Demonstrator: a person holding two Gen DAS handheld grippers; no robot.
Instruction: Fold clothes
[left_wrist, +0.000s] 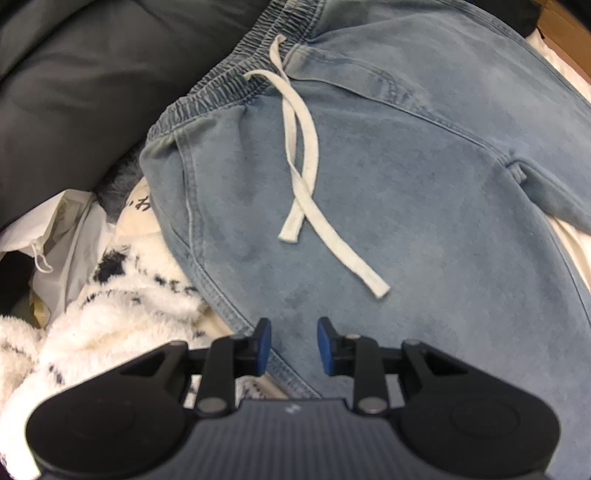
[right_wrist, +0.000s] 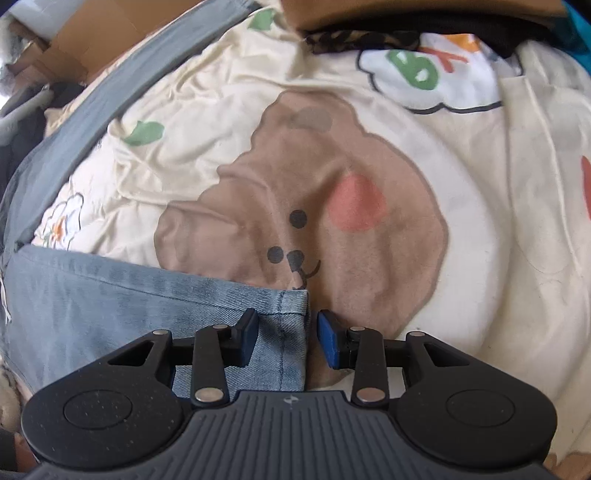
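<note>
Left hand-held gripper (left_wrist: 291, 345) and right hand-held gripper (right_wrist: 286, 338) both have jaws apart, clamping nothing, over the light blue denim drawstring trousers (left_wrist: 406, 166).
Trousers lie flat on cream cartoon-bear bedsheet (right_wrist: 369, 184); right jaws straddle the leg hem (right_wrist: 291, 314). White plastic bag (left_wrist: 70, 236) at left, contents unclear.

Beneath my jaws a cream bear-print bedsheet (right_wrist: 461, 221) carries light-blue drawstring jeans (left_wrist: 424, 184), their hem (right_wrist: 291, 306) between my right pads.
</note>
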